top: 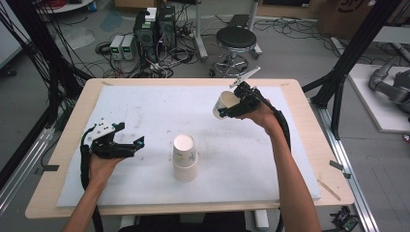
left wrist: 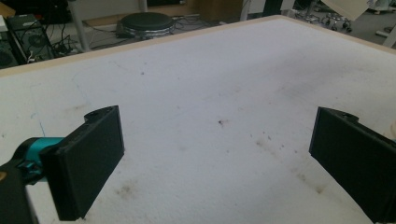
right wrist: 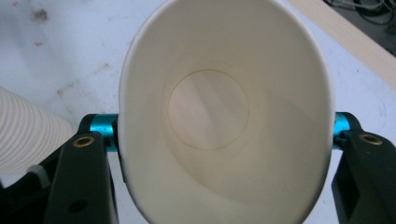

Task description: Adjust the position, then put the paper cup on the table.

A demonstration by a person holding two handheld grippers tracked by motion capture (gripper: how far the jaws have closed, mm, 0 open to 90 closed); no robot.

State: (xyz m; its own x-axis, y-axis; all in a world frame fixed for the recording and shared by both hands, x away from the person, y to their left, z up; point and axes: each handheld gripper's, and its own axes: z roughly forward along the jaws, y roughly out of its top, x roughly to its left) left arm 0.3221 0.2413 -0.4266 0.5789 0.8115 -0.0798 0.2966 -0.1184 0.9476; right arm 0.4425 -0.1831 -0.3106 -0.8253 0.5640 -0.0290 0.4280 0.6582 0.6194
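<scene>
Right gripper (top: 231, 110) held a white paper cup (top: 225, 104) up off the desk (top: 63, 145), over the far right part of the white mat (top: 145, 111), cup tipped with its mouth toward the person's left. In the right gripper view the cup (right wrist: 219, 116) sat squeezed between the two black jaws, rim pushed into an oval, empty inside, round bottom visible. So the right gripper was closed on the cup wall, pinching it from both sides just under the rim. Left gripper (top: 126, 145) was low over the near left of the mat, jaws spread wide with nothing between them; the left gripper view showed only bare stained mat (left wrist: 210, 102) between its jaws. A stack of upside-down paper cups (top: 185, 158) stood on the mat near the middle, well apart from both grippers, top one plain, lower one ribbed with a small print. A ribbed cup (right wrist: 23, 135) also showed at the left edge of the right gripper view. Handling judgement: cup looked very light, thin-walled, soft, easy to crush, and the oval rim said the grip was already deforming it. Likely slips little on the pads but can pop out if squeezed harder. Better hold is lower on the wall toward the stiffer base, or gentle across the rolled rim. Stack could tip if nudged sideways.
</scene>
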